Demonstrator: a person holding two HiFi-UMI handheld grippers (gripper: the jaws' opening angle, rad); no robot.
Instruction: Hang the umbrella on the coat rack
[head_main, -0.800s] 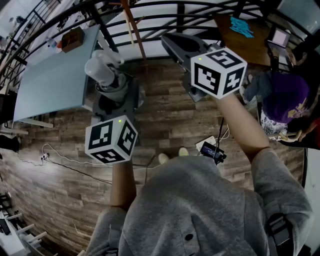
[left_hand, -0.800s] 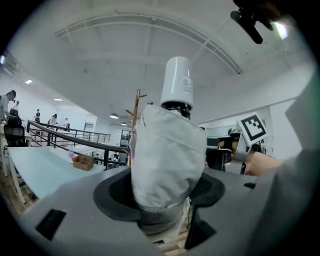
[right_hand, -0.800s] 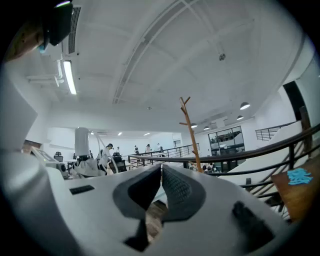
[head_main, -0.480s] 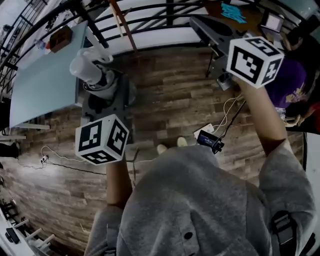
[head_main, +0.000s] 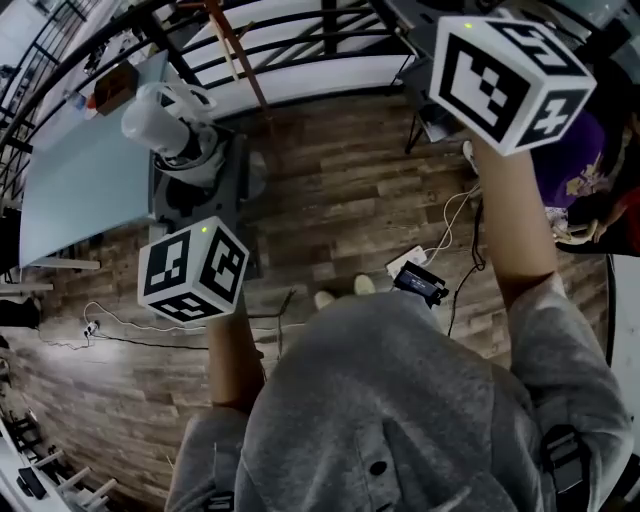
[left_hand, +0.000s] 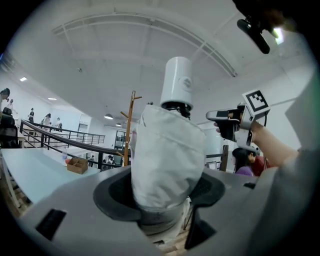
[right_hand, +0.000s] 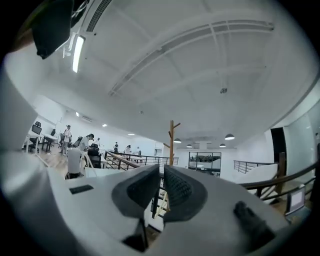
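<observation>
Between the widely spread jaws of the left gripper (left_hand: 162, 192): folded white umbrella (left_hand: 167, 155), clamped. Right gripper (right_hand: 161, 192): jaws all but closed, nothing held, lifted higher than a moment ago. Coat rack (right_hand: 171, 142): seen ahead, well apart. Hanging is judged not yet begun.

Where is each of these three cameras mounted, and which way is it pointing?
Head view: on the person's head, facing steeply down at the wooden floor; shows the grey sweater and both forearms.
Left gripper view: on the left gripper, looking along jaws clamped on the umbrella; the right gripper shows.
Right gripper view: on the right gripper, looking along closed, empty jaws.
Shared: both gripper views see the coat rack.
</observation>
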